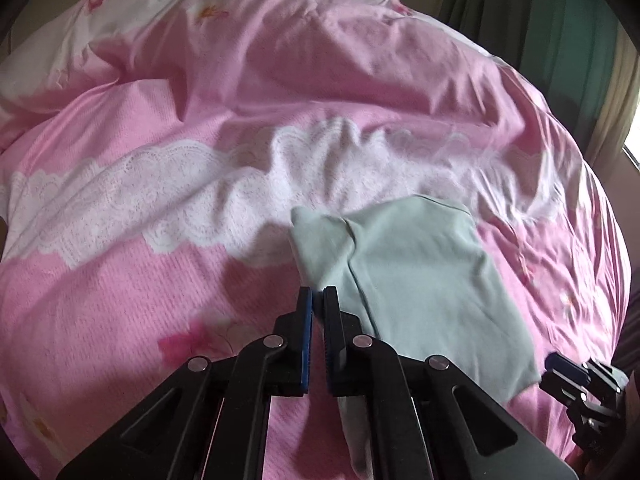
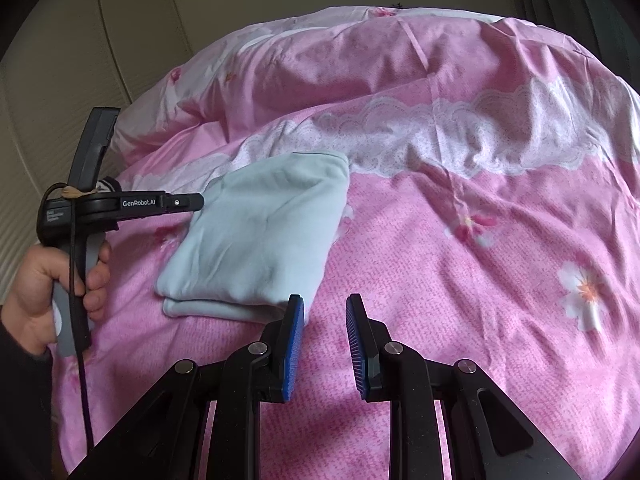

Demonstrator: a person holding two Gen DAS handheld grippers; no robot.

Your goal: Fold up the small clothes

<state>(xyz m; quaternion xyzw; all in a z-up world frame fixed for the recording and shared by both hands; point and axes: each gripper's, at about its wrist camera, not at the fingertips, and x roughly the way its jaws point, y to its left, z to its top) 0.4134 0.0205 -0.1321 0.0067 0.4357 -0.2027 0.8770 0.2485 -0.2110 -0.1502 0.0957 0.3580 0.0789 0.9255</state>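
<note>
Left gripper [image 1: 318,298] nearly closed, blue pads almost touching with only a thin slit between; nothing seen pinched in the slit, though pale cloth runs just beneath the right finger. It hovers at the near left edge of the folded garment [image 1: 420,280]. Right gripper [image 2: 324,312] open, jaws apart, empty, its left finger just at the near right corner of the same garment [image 2: 264,232].

Garment: pale mint-green, folded into a rough rectangle, layered edges showing at the near side in the right wrist view. It lies flat on the bed, on a pink quilt [image 2: 460,280] with white flowers and a white lace-print band [image 1: 120,184] across the middle.

Left hand [image 2: 44,280] grips its tool's handle at far left. Quilt bunches up at the far side. Green curtain [image 1: 560,40] beyond, right.
</note>
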